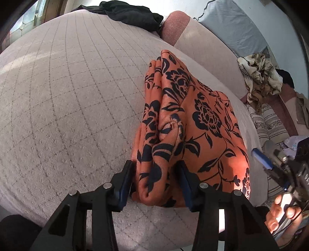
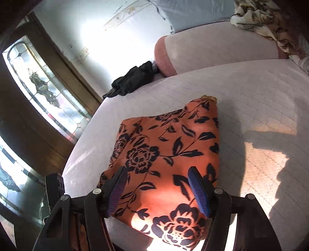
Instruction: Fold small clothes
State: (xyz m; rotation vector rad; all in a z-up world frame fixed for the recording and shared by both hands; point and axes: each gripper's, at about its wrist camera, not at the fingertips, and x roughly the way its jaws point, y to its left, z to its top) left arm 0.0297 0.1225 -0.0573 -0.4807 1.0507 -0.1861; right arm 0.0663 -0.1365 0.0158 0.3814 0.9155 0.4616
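An orange garment with a black flower print [image 1: 195, 119] lies folded on the pale quilted bed [image 1: 67, 96]. My left gripper [image 1: 154, 183] has its jaws on either side of the garment's bunched near edge, and the cloth fills the gap between them. In the right wrist view the same garment [image 2: 166, 150] lies flat near the bed's edge. My right gripper [image 2: 158, 189] is open and hovers above the garment's near part, with both blue pads apart over the cloth. The right gripper also shows at the right edge of the left wrist view [image 1: 270, 160].
A black garment [image 1: 131, 13] lies at the far side of the bed [image 2: 260, 96]. A pink bolster [image 2: 168, 56] and a crumpled beige patterned cloth [image 1: 258, 77] lie at the bed's head. A wooden door with stained glass [image 2: 44, 88] stands left of the bed.
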